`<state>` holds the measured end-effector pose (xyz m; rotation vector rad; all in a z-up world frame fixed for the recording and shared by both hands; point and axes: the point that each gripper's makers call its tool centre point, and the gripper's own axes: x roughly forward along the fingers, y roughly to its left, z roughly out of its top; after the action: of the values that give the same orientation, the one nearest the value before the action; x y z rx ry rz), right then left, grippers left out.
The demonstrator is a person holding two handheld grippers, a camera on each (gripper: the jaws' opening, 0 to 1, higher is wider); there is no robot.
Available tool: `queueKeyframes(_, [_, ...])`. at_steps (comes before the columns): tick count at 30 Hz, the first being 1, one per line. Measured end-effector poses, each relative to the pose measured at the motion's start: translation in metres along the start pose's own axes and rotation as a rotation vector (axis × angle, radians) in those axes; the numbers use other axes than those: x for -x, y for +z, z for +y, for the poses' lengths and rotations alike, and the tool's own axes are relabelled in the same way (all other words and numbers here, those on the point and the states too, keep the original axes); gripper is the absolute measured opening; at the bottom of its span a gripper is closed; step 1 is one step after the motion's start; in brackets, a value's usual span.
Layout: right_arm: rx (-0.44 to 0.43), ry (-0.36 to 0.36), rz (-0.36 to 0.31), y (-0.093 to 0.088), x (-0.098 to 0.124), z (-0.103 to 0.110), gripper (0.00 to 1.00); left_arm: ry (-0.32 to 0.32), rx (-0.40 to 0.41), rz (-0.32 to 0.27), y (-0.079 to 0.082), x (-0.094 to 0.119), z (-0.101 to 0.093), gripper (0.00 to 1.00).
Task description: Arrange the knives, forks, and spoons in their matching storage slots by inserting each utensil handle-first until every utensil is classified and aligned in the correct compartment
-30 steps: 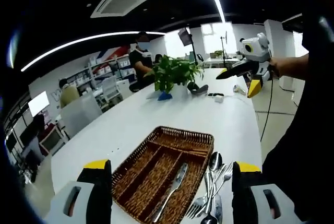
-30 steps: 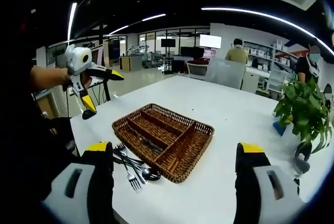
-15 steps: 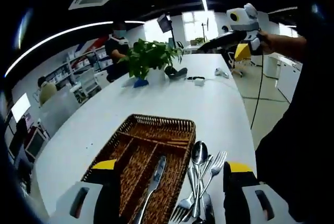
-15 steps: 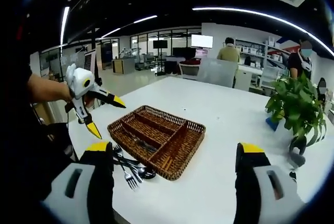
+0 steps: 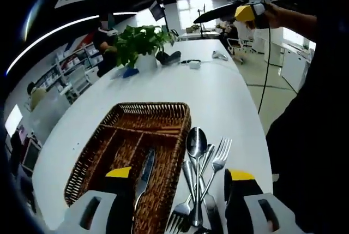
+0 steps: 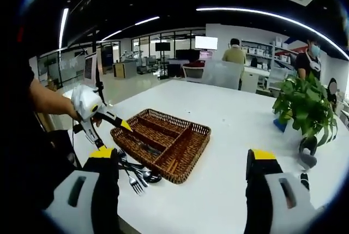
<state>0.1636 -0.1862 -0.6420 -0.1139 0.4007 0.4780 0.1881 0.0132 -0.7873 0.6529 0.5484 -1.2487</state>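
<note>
Wicker tray [image 5: 163,115] on white bench [image 5: 218,97], one knife [image 5: 144,173] inside, cutlery pile [image 5: 199,179] beside, left gripper [image 5: 177,175] and right gripper [image 6: 182,159] jaws open, empty.

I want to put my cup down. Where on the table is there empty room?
The white table is bare between the wicker tray and the potted plant, and along the tray's far side. It is crowded by the tray's near edge, where the spoons and forks lie heaped under the left gripper.
</note>
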Motion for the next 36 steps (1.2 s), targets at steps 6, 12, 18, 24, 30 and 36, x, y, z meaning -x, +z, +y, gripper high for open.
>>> queueKeyframes(6, [-0.011, -0.015, 0.002, -0.004, 0.003, -0.005, 0.99, -0.034, 0.005, 0.008, -0.005, -0.015, -0.008, 0.55])
queueKeyframes(12, [-0.024, -0.026, 0.0, -0.006, 0.006, -0.007, 0.99, -0.045, 0.035, 0.011, -0.007, -0.027, -0.012, 0.41])
queueKeyframes(18, [-0.031, -0.041, 0.004, -0.009, 0.011, -0.012, 0.99, -0.059, 0.058, 0.037, -0.021, -0.044, -0.017, 0.34])
queueKeyframes(24, [-0.034, -0.055, 0.002, -0.01, 0.014, -0.014, 0.99, -0.058, 0.093, 0.044, -0.027, -0.053, -0.018, 0.25])
queueKeyframes(30, [-0.042, -0.062, 0.01, -0.014, 0.016, -0.015, 0.98, -0.078, 0.157, 0.052, -0.034, -0.058, -0.018, 0.23])
queueKeyframes(36, [-0.041, -0.063, 0.009, -0.012, 0.017, -0.013, 0.98, -0.082, 0.146, 0.067, -0.038, -0.061, -0.019, 0.17])
